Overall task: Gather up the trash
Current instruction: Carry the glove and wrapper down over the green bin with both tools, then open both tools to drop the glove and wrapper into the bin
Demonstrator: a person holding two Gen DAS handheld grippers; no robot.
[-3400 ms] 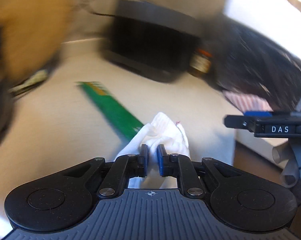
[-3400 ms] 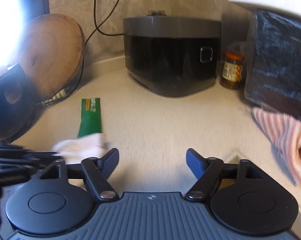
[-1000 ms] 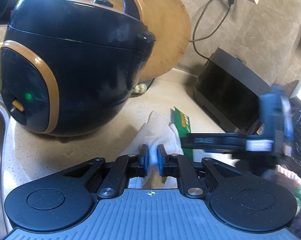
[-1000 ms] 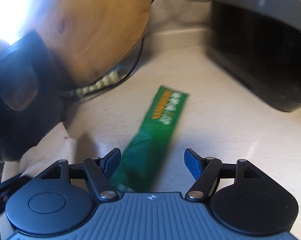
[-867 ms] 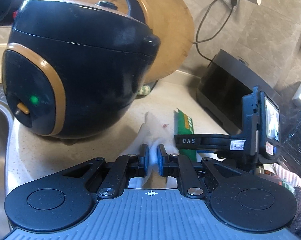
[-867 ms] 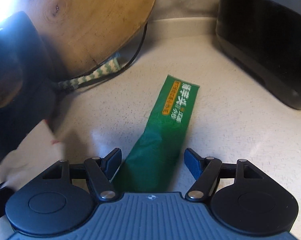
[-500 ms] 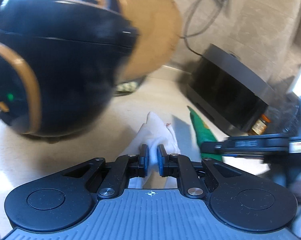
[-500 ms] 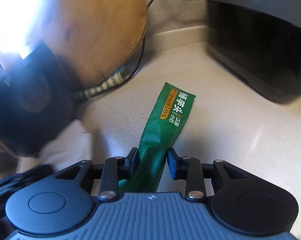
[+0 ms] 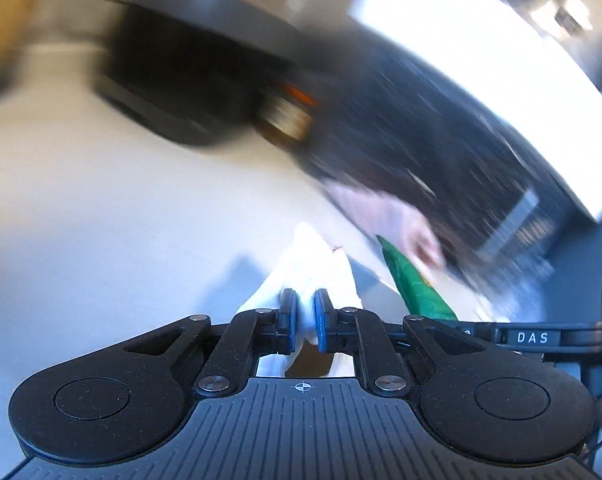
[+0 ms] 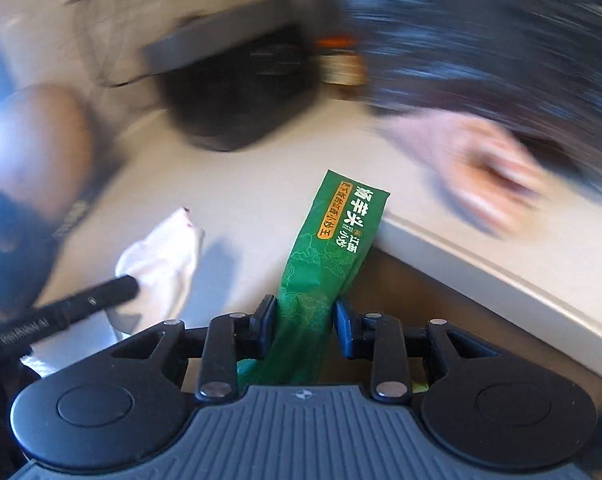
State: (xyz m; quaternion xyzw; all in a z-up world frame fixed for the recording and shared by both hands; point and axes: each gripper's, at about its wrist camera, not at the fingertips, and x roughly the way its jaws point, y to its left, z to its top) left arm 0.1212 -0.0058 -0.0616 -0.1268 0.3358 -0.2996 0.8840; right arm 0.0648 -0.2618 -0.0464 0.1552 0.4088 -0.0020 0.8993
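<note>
The left gripper jaws clench a white tissue above the tabletop; the right gripper jaws grasp a green wrapper over the tabletop's front edge.

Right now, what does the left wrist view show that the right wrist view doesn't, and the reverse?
Only the left wrist view shows the left gripper head-on, its pads shut on the white tissue, and a bright white panel at upper right.

Only the right wrist view shows the right gripper closed on the green wrapper, the wrapper's printed label, and the counter edge it hangs past.

Both share the tissue, the green wrapper, the blurred black appliance, the orange-lidded jar and the pink striped cloth.
</note>
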